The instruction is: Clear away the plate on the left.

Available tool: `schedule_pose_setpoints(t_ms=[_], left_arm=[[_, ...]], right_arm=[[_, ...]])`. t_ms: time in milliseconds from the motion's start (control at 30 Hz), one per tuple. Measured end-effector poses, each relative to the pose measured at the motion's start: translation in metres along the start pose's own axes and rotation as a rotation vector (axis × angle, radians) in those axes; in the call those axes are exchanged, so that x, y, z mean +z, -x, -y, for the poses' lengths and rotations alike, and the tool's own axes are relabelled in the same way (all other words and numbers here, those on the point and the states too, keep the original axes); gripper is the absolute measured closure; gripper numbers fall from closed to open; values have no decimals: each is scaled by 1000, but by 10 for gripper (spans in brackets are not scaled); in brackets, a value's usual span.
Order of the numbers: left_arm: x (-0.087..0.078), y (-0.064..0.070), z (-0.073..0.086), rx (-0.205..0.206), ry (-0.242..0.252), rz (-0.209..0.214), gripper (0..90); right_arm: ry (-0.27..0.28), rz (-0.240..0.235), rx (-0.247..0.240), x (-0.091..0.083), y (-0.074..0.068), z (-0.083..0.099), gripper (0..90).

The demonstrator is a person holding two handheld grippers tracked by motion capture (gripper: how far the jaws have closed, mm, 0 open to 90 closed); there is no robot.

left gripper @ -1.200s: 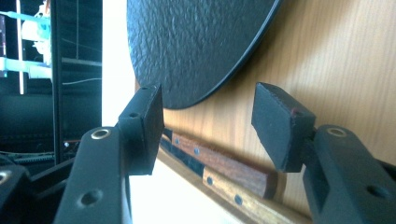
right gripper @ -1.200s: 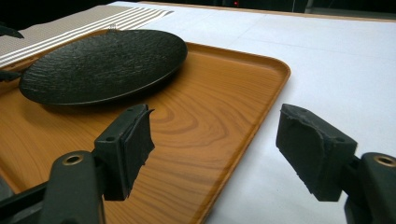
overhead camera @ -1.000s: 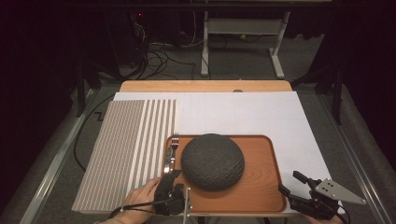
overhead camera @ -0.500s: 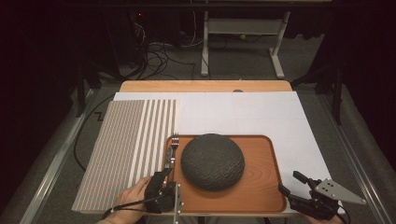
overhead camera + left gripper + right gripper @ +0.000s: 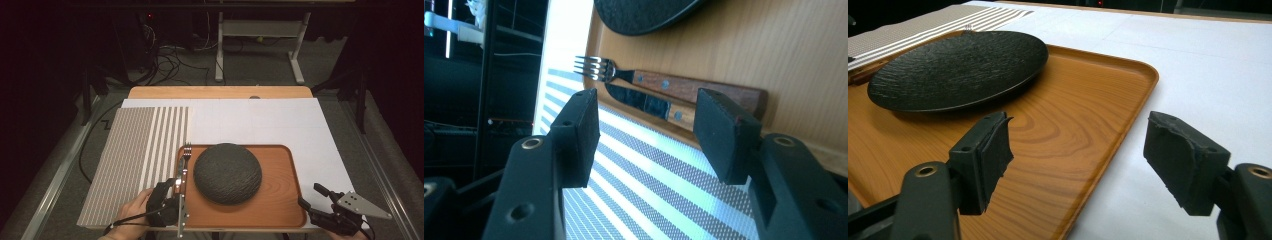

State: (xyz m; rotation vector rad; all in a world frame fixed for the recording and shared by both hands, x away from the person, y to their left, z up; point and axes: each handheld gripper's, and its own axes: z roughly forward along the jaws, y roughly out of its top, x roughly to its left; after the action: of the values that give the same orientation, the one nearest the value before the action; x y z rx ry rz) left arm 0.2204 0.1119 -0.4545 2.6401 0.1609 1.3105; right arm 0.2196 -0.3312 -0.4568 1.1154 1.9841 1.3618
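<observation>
A wooden tray [image 5: 280,200] sat on the desk [image 5: 280,120] close to its near edge. In the tray lay a dark round plate [image 5: 227,172], a bit left of the tray's middle. Nothing was on the plate. A fork [image 5: 664,84] with a wooden handle lay in the tray along its left side, just beside the plate, with its prongs pointing to the far edge. A knife [image 5: 649,105] with a wooden handle lay right next to the fork, along the tray's left rim. A striped mat [image 5: 135,160] covered the left part of the desk, touching the tray.

The left tool [image 5: 170,197] was by the tray's near left corner, wide open and holding nothing. The right tool [image 5: 320,202] hung at the tray's near right corner, also wide open and empty.
</observation>
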Motion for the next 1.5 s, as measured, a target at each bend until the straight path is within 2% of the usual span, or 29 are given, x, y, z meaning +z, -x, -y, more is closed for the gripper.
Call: schedule_pose_setpoints(t_ms=[233, 467, 600, 767, 933, 1100, 1500], left_arm=[[0, -3, 8, -29, -8, -14, 412], [-1, -6, 16, -57, -5, -11, 414], [-1, -9, 23, -105, -3, -8, 413], [-2, -12, 31, -134, -10, -8, 413], [-5, -15, 39, -204, 15, -1, 412], [-5, -18, 47, -248, 13, 12, 412], [-8, -22, 66, -414, 44, 78, 412]], right_arm=[[0, 1, 0, 0, 0, 0, 272], [0, 2, 0, 0, 0, 0, 272], [0, 2, -1, 0, 0, 0, 272], [-1, 2, -1, 0, 0, 0, 272], [0, 5, -2, 0, -1, 0, 272], [1, 6, -2, 0, -1, 0, 272], [1, 5, -2, 0, -1, 0, 272]])
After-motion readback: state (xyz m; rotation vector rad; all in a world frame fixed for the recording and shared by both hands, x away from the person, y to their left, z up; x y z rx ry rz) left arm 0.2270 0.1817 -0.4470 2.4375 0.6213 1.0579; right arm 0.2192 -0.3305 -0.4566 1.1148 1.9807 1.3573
